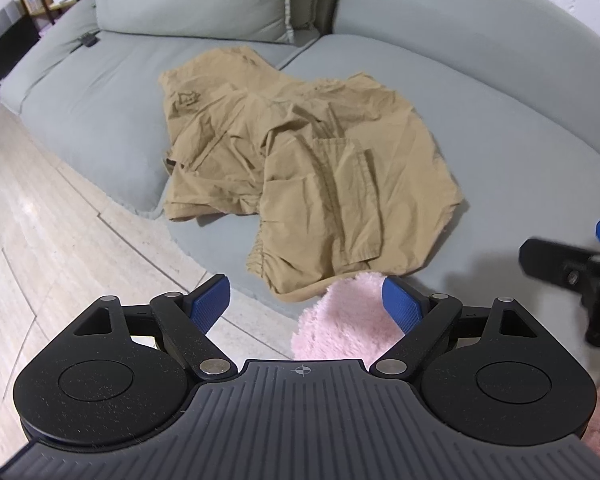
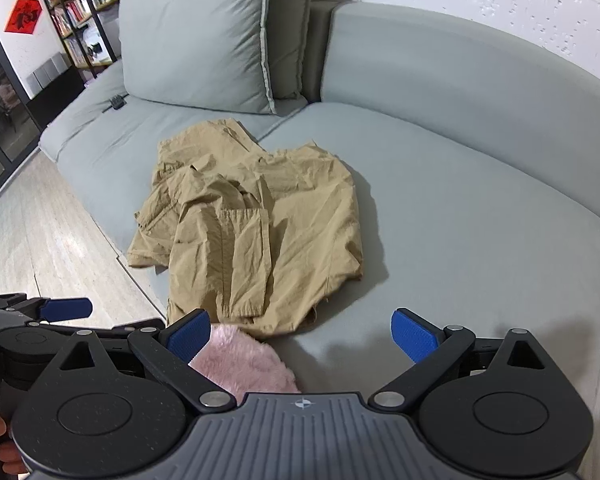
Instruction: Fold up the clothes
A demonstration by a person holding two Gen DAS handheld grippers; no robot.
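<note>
Nearest the left wrist camera, the left gripper (image 1: pixel 306 300) has its blue fingers (image 1: pixel 208 304) spread wide, pinching nothing. A pink fluffy item (image 1: pixel 348 320) lies at 6 o'clock between them, against the inner face of the right-hand finger; whether it touches cannot be told. The right gripper (image 2: pixel 302 334) likewise has its fingers (image 2: pixel 414 334) spread and empty, with the same pink fluffy item (image 2: pixel 244 364) just beside its left-hand finger. Each gripper shows at the other camera's edge: the right one at 3 o'clock in the left view, the left one at 9 o'clock in the right view.

No containers are in view.

Next out, the tan garment (image 1: pixel 300 160) lies crumpled and unfolded on the grey sofa (image 1: pixel 500 160), astride the seam between two seat cushions. Its near hem reaches the front edge of the seat at 6 o'clock, touching the pink item. One patch pocket faces up.

Open seat lies bare from 1 to 4 o'clock of the garment in the right view. The pale wood floor (image 1: pixel 40 220) runs along the sofa front at 8 o'clock.

Farther, a back cushion (image 2: pixel 196 32) stands upright at 11 o'clock, with a small dark object (image 2: pixel 117 101) on the seat near it. A bookshelf (image 2: pixel 72 4) stands beyond.
</note>
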